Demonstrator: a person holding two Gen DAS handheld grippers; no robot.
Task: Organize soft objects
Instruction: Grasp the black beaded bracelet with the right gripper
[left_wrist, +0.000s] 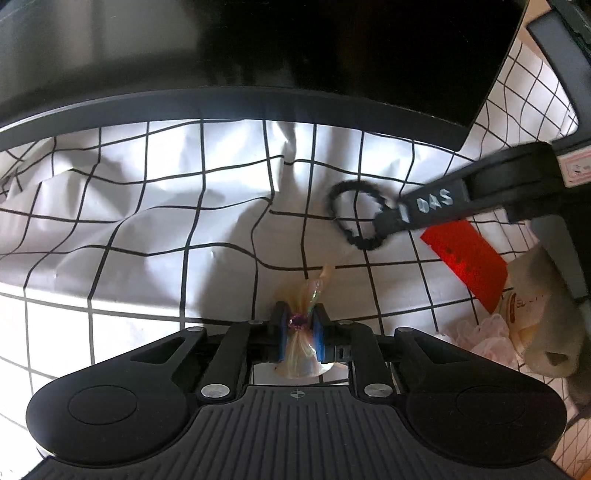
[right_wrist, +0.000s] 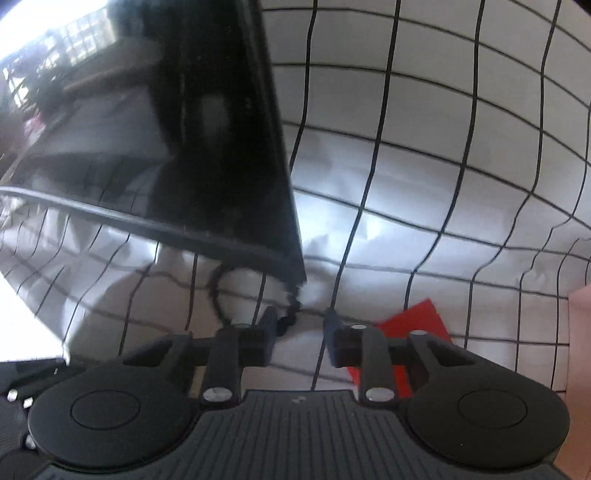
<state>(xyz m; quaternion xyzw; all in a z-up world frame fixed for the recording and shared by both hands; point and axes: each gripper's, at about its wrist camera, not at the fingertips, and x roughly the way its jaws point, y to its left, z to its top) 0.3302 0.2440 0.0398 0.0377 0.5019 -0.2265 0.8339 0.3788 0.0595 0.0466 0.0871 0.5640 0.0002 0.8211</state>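
My left gripper is shut on a small iridescent ribbon bow with a purple gem, pinched between its blue pads just above the checked cloth. A black fuzzy hair tie lies flat on the cloth further back and to the right. My right gripper reaches in from the right, with its tips at the tie's right edge. In the right wrist view the right gripper shows a gap between its fingers. The hair tie touches only the left finger; a strand lies in the gap, unpinched.
A black monitor stands on the white grid tablecloth at the back, and its lower corner hangs just above the hair tie. A red card lies right of the tie. Further right sit a beige plush item and a pink lacy scrunchie.
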